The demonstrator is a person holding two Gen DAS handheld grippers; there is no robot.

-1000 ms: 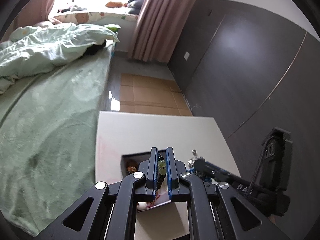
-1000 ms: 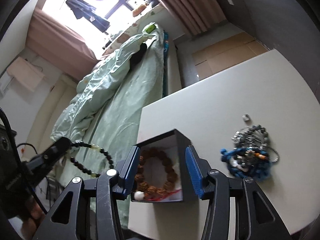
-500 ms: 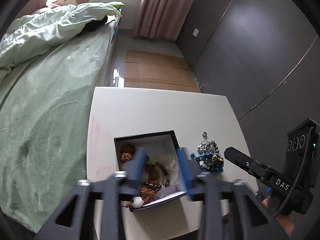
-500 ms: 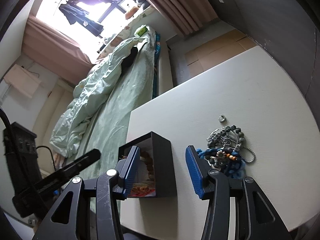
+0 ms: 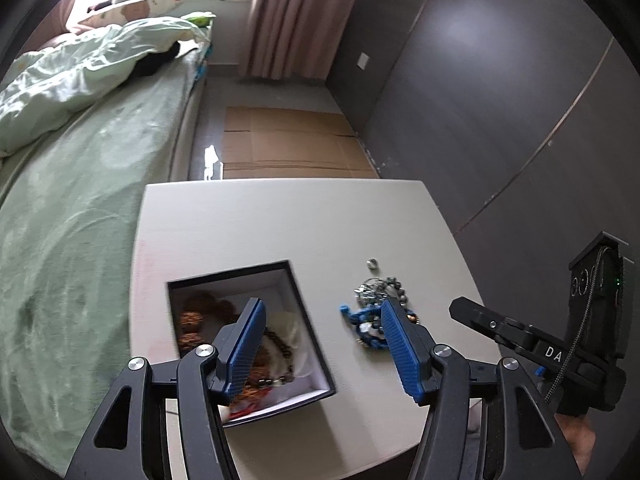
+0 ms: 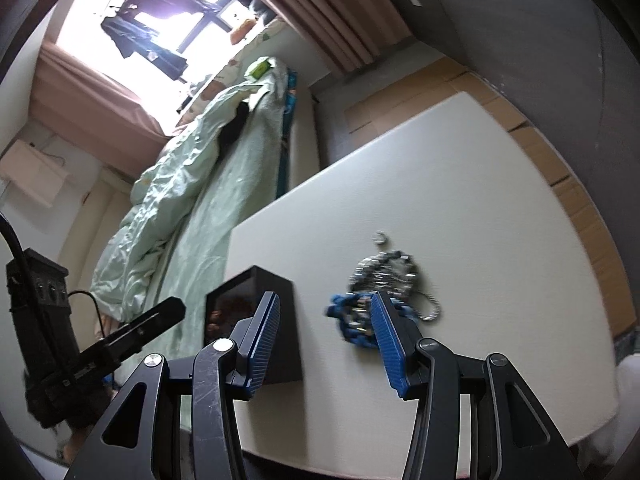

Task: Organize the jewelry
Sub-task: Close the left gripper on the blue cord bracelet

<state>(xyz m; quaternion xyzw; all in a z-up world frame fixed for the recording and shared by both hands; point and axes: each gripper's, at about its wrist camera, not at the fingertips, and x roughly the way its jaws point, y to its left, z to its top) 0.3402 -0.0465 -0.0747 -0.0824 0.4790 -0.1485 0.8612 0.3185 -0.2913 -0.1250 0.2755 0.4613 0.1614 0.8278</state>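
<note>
A black box (image 5: 230,273) with a white lining stands on the white table (image 5: 260,220). Inside it lie a brown bead bracelet (image 5: 200,316) and a dark bead bracelet (image 5: 280,344). My left gripper (image 5: 322,344) hangs above the box's right wall, jaws opening with nothing held between them. To the right of the box lies a jewelry pile (image 5: 372,308) of blue cord and grey beads, with a small ring (image 5: 373,264) beyond it. My right gripper (image 6: 324,332) is open and empty, low over the table between the box (image 6: 280,292) and the pile (image 6: 380,292).
A bed (image 5: 60,220) with a pale green cover runs along the table's left side. Flattened cardboard (image 5: 288,140) lies on the floor beyond the table. A dark panelled wall (image 5: 500,120) stands to the right. The table's near edge is just under both grippers.
My left gripper was shut on the dark bead bracelet; it has since opened and the bracelet lies in the box. The right gripper has shifted rightwards from over the box towards the pile.
</note>
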